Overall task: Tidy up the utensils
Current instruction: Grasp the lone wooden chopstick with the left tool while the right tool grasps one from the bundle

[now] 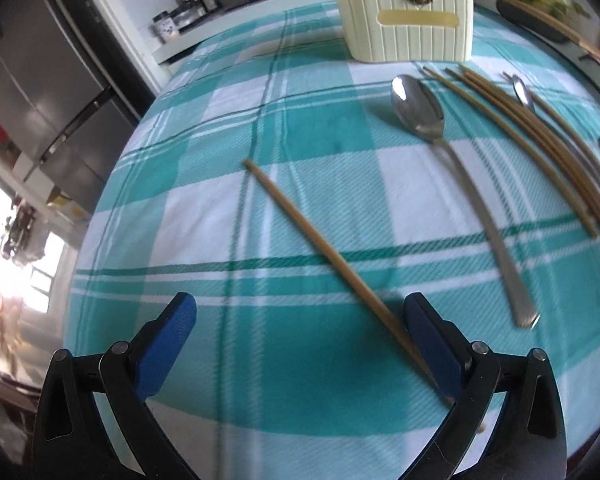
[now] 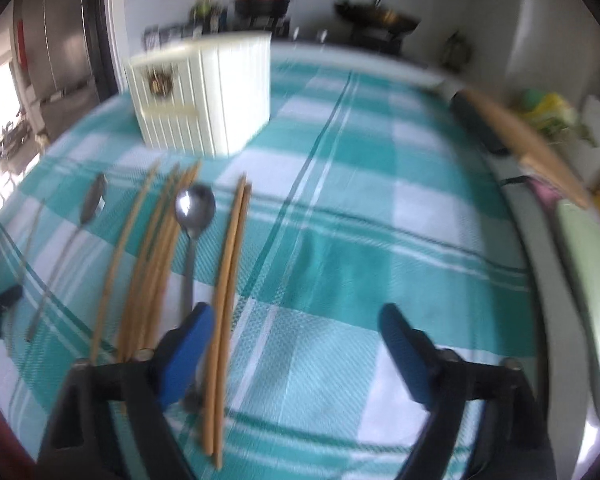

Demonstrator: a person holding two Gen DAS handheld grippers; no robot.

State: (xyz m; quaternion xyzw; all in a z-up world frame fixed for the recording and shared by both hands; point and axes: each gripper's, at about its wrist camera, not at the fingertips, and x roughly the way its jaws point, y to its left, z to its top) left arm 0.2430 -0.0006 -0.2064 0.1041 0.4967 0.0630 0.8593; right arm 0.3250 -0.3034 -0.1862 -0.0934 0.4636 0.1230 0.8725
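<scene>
- Left gripper (image 1: 300, 320): jaws spread wide, nothing clasped. The blue right-hand finger (image 1: 432, 344) is set just beside, possibly touching, the near end of a single chopstick (image 1: 324, 248); contact cannot be confirmed from this angle.
- Single chopstick: laid flat on the checked tablecloth (image 1: 220, 120), run from the finger toward 11 o'clock, apart from the other utensils.
- Large spoon (image 1: 452, 152): found at 1 o'clock of the left gripper, bowl up and toward the far side, handle toward the near side.
- Bundle of chopsticks (image 1: 540, 140): laid at 2 o'clock, just beyond the large spoon, with a smaller spoon (image 1: 523, 92) partly covered among them.
- Cream ribbed holder (image 1: 404, 16): stood upright at 12 to 1 o'clock at the far side of the cloth, a gold ornament fixed on its front.
- Right gripper (image 2: 296, 328): jaws open, nothing grasped, only bare cloth between the pads. The view is blurred.
- Pair of chopsticks (image 2: 228, 280): laid side by side, touching, just inside the left-hand blue finger (image 2: 188, 352); not pinched.
- Spoon (image 2: 194, 212): seen at 11 o'clock of the right gripper, between the pair and a further group of chopsticks (image 2: 152, 264).
- Holder (image 2: 204, 92): seen at 11 o'clock, beyond the utensils.
</scene>
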